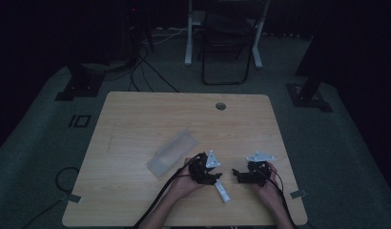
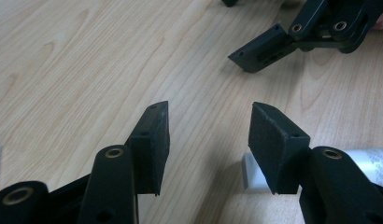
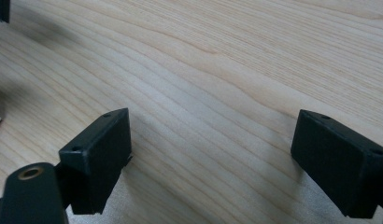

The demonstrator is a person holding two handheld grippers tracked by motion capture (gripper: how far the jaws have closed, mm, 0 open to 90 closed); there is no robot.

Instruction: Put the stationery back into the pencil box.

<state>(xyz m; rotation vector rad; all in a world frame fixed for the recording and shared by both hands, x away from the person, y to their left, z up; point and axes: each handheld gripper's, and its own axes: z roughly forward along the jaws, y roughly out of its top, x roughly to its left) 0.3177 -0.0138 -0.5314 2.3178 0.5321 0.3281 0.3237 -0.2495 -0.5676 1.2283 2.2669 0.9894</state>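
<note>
under left tool (image 2: 209, 140) (jaws apart): white tube (image 2: 367, 163), beside right jaw.

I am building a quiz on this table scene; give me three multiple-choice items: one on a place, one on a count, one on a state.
1. Where does the white tube lie?
A. beside the left gripper
B. at the table's far edge
C. on the floor

2. How many grippers are over the table?
A. one
B. two
C. three

3. How do the right gripper's jaws stand?
A. shut on the tube
B. shut on nothing
C. open over bare wood

Key: 1 A, the high view shows the tube lying next to the left gripper. 2 B, one gripper in each hand. 3 C, the right gripper view shows a wide gap with wood between the jaws.
</note>
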